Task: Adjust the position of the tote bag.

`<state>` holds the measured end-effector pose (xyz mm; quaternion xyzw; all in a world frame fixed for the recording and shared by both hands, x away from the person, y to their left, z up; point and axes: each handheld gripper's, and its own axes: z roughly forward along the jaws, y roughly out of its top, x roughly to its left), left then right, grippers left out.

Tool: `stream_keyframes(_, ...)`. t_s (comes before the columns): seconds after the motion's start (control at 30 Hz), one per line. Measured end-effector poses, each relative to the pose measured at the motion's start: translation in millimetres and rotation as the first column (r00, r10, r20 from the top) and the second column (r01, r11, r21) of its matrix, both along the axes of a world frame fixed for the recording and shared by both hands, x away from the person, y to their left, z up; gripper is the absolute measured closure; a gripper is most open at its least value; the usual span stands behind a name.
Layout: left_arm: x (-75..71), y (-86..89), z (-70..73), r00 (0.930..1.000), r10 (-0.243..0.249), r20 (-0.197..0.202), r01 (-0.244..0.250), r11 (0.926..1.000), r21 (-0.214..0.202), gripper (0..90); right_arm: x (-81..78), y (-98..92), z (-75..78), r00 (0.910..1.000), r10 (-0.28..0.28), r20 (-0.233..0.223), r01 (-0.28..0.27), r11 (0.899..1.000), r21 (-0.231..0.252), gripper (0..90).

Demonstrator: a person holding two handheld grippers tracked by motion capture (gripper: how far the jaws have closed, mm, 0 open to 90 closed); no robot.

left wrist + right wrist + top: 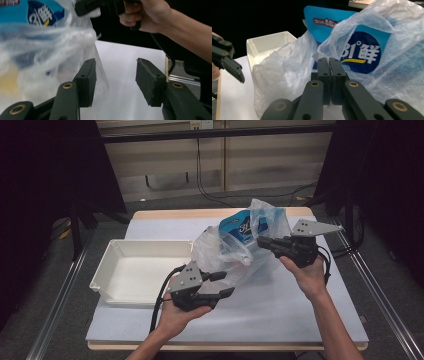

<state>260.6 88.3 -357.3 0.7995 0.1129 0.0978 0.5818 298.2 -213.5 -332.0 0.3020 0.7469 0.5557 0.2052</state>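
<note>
Centrally on the white table (280, 315), the translucent plastic bag (227, 252) holding a blue snack packet (239, 230) lies between both claws. Right claw (329, 62), mid-right, pinches the bag's film shut; left claw (113, 80), lower centre, stands half-open just beside it, empty.

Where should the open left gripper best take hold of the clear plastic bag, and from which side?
Probably the loose rim of the plastic bag nearest the left gripper, approached from the tray side. There the film hangs free and thin, while the blue packet fills the far side, where the right gripper is shut on the bag. Its open jaws already stand just beside that film.
</note>
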Motion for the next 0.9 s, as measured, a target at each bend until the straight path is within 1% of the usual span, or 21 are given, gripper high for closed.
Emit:
stream_keyframes(0.07, 6.7, -7.2, 6.8, 1.0000, -0.003, 0.001, 0.003, 1.0000, -0.008, 51.0, -0.1, -0.7, -0.9, 1.0000, 0.000, 0.001, 0.000, 1.000, 0.005, 89.0)
stream_keyframes(0.1, 9.8, -10.8, 9.8, 1.0000, 0.003, 0.008, -0.003, 0.9999, -0.014, 51.0, -0.3, -0.5, -1.2, 1.0000, 0.000, 0.002, 0.000, 1.000, 0.003, 89.0)
stream_keyframes(0.2, 18.5, -20.3, 16.7, 0.9995, 0.015, 0.026, -0.015, 0.9998, -0.009, 51.8, -0.9, -2.1, -0.4, 0.9999, -0.007, 0.007, 0.007, 1.000, -0.002, 89.0)
stream_keyframes(0.23, 21.6, -23.4, 18.0, 0.9997, -0.002, 0.023, 0.002, 0.9999, 0.011, 55.2, -1.4, -4.0, 0.5, 0.9999, -0.014, 0.011, 0.014, 1.000, 0.000, 89.0)
stream_keyframes(0.27, 23.5, -27.2, 18.5, 0.9994, -0.006, 0.034, 0.004, 0.9993, 0.038, 59.7, -1.8, -6.4, 1.3, 0.9997, -0.021, 0.011, 0.020, 1.000, 0.005, 89.0)
stream_keyframes(0.3, 25.2, -30.7, 18.1, 0.9989, -0.004, 0.047, 0.001, 0.9987, 0.051, 60.1, -2.0, -9.4, 2.0, 0.9995, -0.028, 0.015, 0.028, 1.000, 0.002, 89.0)
stream_keyframes(0.33, 26.9, -33.4, 17.2, 0.9991, -0.006, 0.041, 0.004, 0.9988, 0.049, 60.1, -2.0, -12.5, 2.3, 0.9990, -0.041, 0.019, 0.041, 0.999, -0.003, 89.0)
stream_keyframes(0.37, 28.4, -35.5, 16.1, 0.9994, -0.004, 0.034, 0.003, 0.9993, 0.036, 60.1, -1.7, -15.9, 2.1, 0.9989, -0.044, 0.015, 0.044, 0.999, 0.010, 89.0)
stream_keyframes(0.4, 30.3, -37.0, 15.4, 0.9993, -0.003, 0.037, 0.002, 0.9994, 0.033, 60.1, -1.2, -19.4, 1.6, 0.9990, -0.043, 0.013, 0.042, 0.999, 0.028, 89.0)
stream_keyframes(0.47, 32.4, -39.9, 15.2, 0.9994, -0.003, 0.034, 0.003, 0.9999, 0.011, 59.9, -0.6, -23.8, 0.8, 0.9984, -0.056, 0.012, 0.055, 0.998, 0.033, 89.0)
stream_keyframes(0.53, 34.2, -42.0, 18.1, 0.9986, 0.010, 0.052, -0.011, 0.9998, 0.016, 57.8, -0.2, -26.4, 0.4, 0.9982, -0.058, 0.014, 0.057, 0.998, 0.040, 89.0)
stream_keyframes(0.57, 36.0, -42.3, 20.3, 0.9982, 0.006, 0.061, -0.007, 0.9998, 0.020, 56.9, -0.3, -27.3, 0.7, 0.9980, -0.061, 0.015, 0.061, 0.997, 0.046, 89.0)
stream_keyframes(0.6, 37.8, -42.7, 22.2, 0.9980, 0.002, 0.064, -0.003, 0.9999, 0.017, 56.3, -0.6, -28.1, 1.2, 0.9978, -0.064, 0.015, 0.063, 0.997, 0.051, 89.1)
stream_keyframes(0.63, 39.4, -43.5, 23.8, 0.9983, 0.005, 0.059, -0.005, 1.0000, 0.001, 56.1, -0.6, -28.8, 1.7, 0.9976, -0.065, 0.023, 0.064, 0.997, 0.054, 89.0)
stream_keyframes(0.7, 41.3, -43.8, 25.6, 0.9983, 0.008, 0.058, -0.008, 1.0000, -0.003, 55.3, -1.3, -29.0, 2.4, 0.9977, -0.064, 0.022, 0.063, 0.996, 0.056, 89.0)
stream_keyframes(0.73, 46.5, -46.5, 26.6, 0.9975, 0.008, 0.071, -0.010, 0.9994, 0.034, 53.9, -1.8, -29.7, 3.4, 0.9974, -0.067, 0.025, 0.065, 0.996, 0.057, 89.0)
stream_keyframes(0.77, 48.8, -49.4, 24.8, 0.9957, 0.021, 0.090, -0.028, 0.9974, 0.066, 53.0, -1.8, -29.9, 3.5, 0.9973, -0.069, 0.026, 0.067, 0.996, 0.059, 89.0)
stream_keyframes(0.8, 48.8, -49.4, 24.8, 0.9957, 0.021, 0.090, -0.028, 0.9974, 0.066, 51.2, -1.8, -30.0, 3.6, 0.9974, -0.068, 0.026, 0.066, 0.996, 0.060, 89.0)
stream_keyframes(0.83, 52.2, -52.6, 20.6, 0.9979, 0.026, 0.060, -0.031, 0.9968, 0.074, 51.2, -1.8, -30.0, 3.6, 0.9974, -0.068, 0.026, 0.066, 0.996, 0.060, 89.0)
stream_keyframes(0.87, 55.1, -57.7, 14.0, 0.9984, 0.039, 0.042, -0.043, 0.9944, 0.096, 41.2, -1.6, -29.0, 3.1, 0.9976, -0.065, 0.021, 0.064, 0.996, 0.057, 89.0)
stream_keyframes(0.9, 55.1, -57.7, 14.0, 0.9984, 0.039, 0.042, -0.043, 0.9944, 0.096, 39.9, -1.6, -29.0, 3.1, 0.9976, -0.065, 0.021, 0.064, 0.996, 0.057, 89.0)
